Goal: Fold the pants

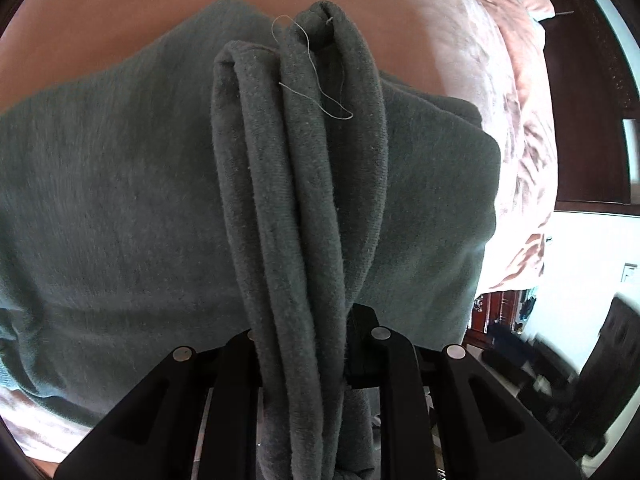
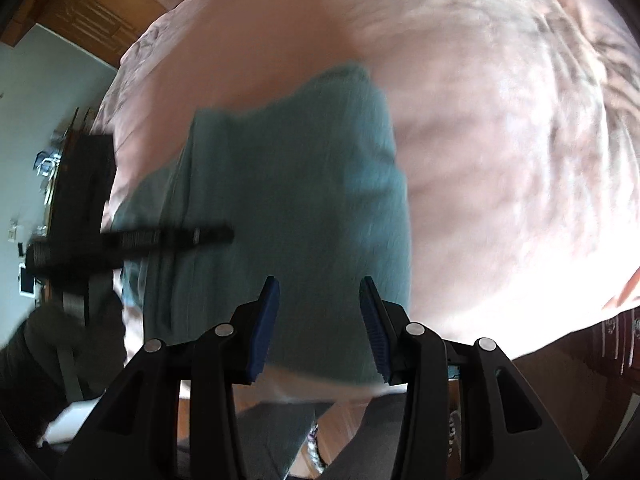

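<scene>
The grey-green pants lie on a pink bed. In the left wrist view my left gripper is shut on a bunched fold of the pants, which runs up between its fingers and hides the pads. A loose thread hangs on the fold. In the right wrist view the pants lie folded on the bed ahead. My right gripper is open and empty above their near edge, its blue pads apart. The other gripper reaches in from the left over the pants.
The pink patterned bedspread spreads to the right of the pants. A dark wooden headboard stands at the right in the left wrist view. Dark furniture stands beside the bed at the left. The person's legs show below.
</scene>
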The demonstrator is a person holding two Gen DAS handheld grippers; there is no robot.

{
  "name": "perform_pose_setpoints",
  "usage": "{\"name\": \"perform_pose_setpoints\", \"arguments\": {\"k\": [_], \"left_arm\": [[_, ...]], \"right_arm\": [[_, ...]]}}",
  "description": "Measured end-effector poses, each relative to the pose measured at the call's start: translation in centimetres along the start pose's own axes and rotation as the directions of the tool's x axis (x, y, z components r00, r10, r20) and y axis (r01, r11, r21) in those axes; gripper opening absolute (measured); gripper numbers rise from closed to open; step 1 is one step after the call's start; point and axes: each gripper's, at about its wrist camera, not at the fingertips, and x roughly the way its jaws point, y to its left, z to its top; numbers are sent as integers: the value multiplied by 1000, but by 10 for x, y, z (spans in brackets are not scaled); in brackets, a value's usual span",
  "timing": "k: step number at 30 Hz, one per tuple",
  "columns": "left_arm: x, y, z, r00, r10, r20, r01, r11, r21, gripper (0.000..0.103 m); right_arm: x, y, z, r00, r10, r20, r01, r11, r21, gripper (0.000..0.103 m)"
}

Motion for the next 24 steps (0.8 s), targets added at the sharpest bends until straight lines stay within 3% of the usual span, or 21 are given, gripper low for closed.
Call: {"name": "perform_pose_setpoints", "arguments": {"k": [5, 9, 15, 24], "left_arm": [[4, 3, -5, 1000, -19, 6, 19, 1000, 3, 23], [0, 16, -5, 1000, -12, 1, 12, 1000, -2, 30], [-5, 24, -13, 999, 38, -4, -38, 999, 30, 35], [-13, 35, -21, 999, 47, -3, -47, 999, 14, 39]], "right_arm": [[14, 19, 46, 999, -29, 41, 31, 998, -47, 43], [40, 40, 79, 998, -53, 16, 54, 996, -70, 43], [80, 39, 75, 991, -130, -42, 126, 988, -88, 43], [96, 48, 78, 982, -183, -51, 175, 976, -129, 49]]}}
